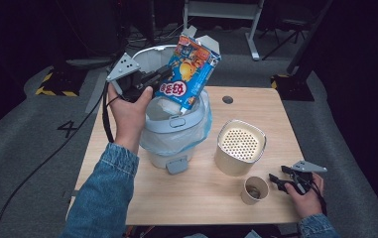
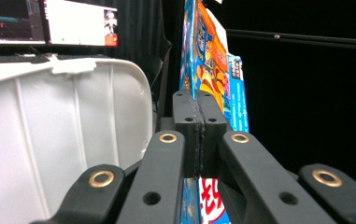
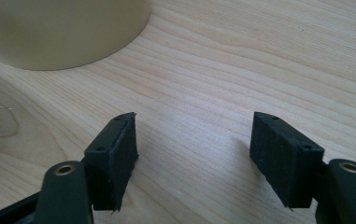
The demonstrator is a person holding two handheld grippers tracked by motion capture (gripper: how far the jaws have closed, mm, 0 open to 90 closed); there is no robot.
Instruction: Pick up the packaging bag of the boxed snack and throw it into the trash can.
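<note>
The left gripper (image 1: 162,75), its fingers (image 2: 185,135) clamped tight on a snack carton (image 1: 189,74), holds it tilted over the open bin (image 1: 176,126), long axis running toward one o'clock. The right gripper (image 1: 276,179), fingers parted and empty, rests on the bench (image 1: 256,101) at four o'clock.

Bare tabletop (image 3: 203,93) before paper cup (image 1: 254,190).
</note>
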